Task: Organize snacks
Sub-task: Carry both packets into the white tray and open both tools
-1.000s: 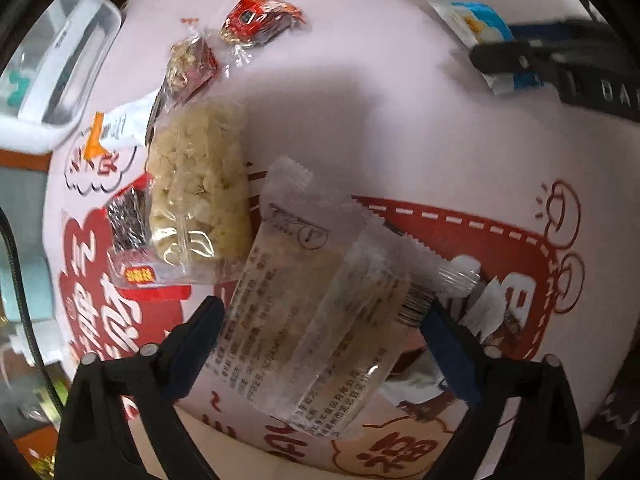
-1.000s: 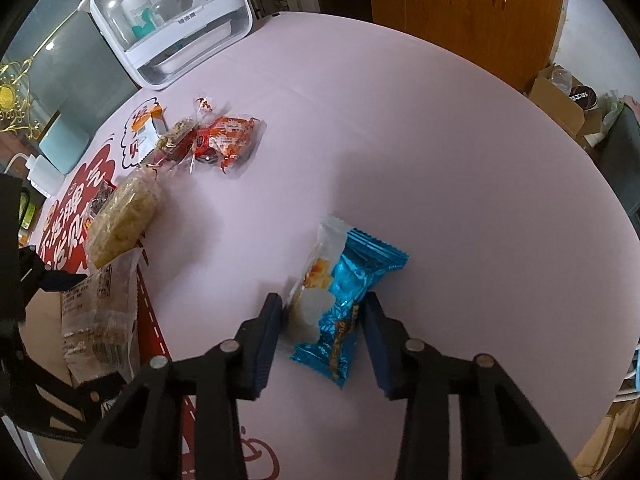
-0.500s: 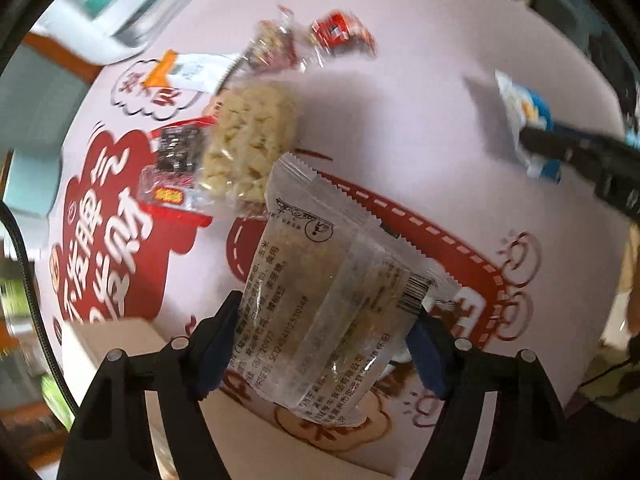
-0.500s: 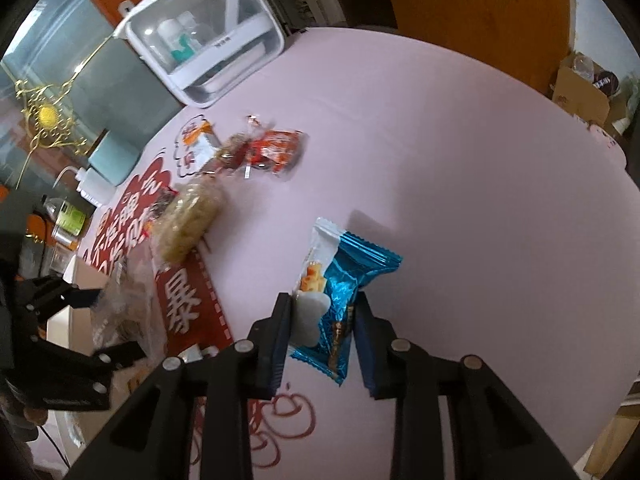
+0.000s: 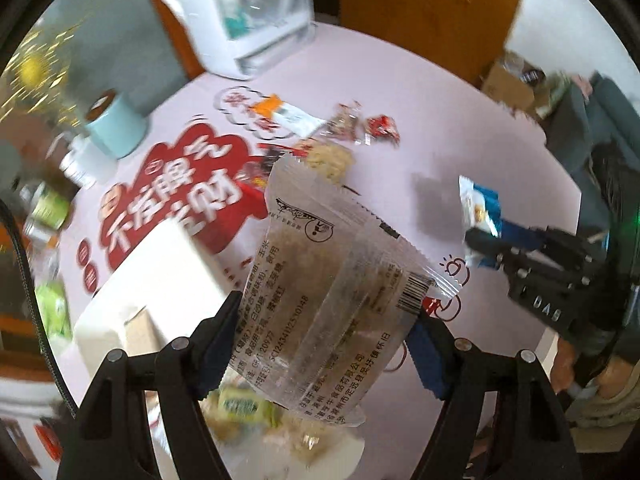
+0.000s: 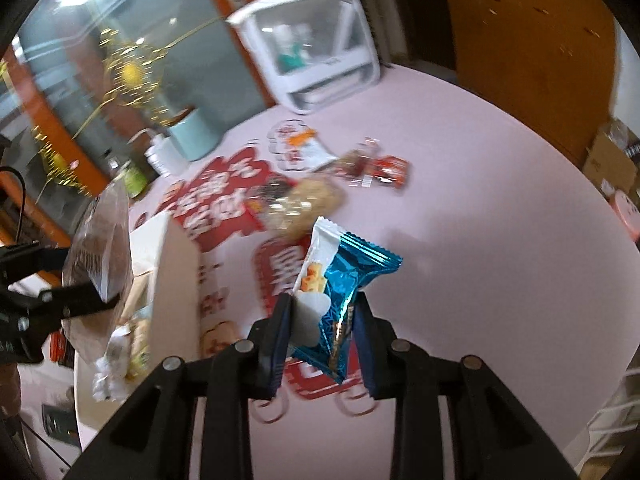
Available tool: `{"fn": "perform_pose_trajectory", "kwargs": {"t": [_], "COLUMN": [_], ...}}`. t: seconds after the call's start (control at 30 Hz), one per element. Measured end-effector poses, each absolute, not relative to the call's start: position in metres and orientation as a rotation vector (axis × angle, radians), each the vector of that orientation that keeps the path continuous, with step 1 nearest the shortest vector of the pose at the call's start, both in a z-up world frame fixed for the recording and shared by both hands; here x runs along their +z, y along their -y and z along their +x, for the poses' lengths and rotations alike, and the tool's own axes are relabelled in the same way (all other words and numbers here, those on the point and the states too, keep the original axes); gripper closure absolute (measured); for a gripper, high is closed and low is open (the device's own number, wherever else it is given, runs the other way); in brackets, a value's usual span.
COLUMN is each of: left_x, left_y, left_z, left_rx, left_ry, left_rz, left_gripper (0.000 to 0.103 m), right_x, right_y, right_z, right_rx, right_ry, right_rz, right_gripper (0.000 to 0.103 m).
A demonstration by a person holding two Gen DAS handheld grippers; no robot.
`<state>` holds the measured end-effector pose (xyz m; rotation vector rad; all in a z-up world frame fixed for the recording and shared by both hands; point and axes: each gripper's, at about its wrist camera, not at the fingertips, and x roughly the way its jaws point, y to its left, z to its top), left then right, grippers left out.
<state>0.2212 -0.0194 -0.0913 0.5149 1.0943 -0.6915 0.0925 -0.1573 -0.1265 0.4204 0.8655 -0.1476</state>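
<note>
My left gripper [image 5: 324,344] is shut on a clear snack packet [image 5: 320,292] with printed text, held in the air over an open white box [image 5: 160,280] that has small wrapped snacks [image 5: 244,404] inside. My right gripper [image 6: 322,338] is shut on a blue and white snack packet [image 6: 340,292], lifted off the pink table. It also shows at the right of the left wrist view [image 5: 480,208]. The box [image 6: 176,264] and the clear packet [image 6: 100,256] show at the left of the right wrist view.
More snacks lie on the table: a yellow puffed packet [image 6: 304,204], a red packet [image 6: 390,170], an orange and white packet [image 6: 304,148]. A white lidded container [image 6: 316,44] and a light blue cylinder [image 6: 192,136] stand at the back. A red printed mat [image 5: 172,184] covers the left.
Both grippers have lifted their packets off the table and swung left towards the white box, which has come into view. The views now look across the table rather than down.
</note>
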Motion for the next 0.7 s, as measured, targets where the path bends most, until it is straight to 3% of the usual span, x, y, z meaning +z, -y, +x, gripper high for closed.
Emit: {"fn": "perform_pose_trajectory", "kwargs": {"t": [0.23, 0.7], "left_x": [-0.067, -0.107], "left_y": [-0.066, -0.180], "left_z": [0.210, 0.206], "left_rx": [-0.524, -0.291], "left_ry": [-1.071, -1.141], "left_rz": [0.383, 0.274], "left_gripper": [0.028, 0.028], "right_x": [-0.107, -0.101], "right_y": [0.091, -0.010], "right_z": [0.092, 0.096], "right_rx": [-0.033, 0.113], "right_ry": [-0.850, -0.861], "right_rz": [0.339, 0.238], "right_gripper": [0.073, 0.073]}}
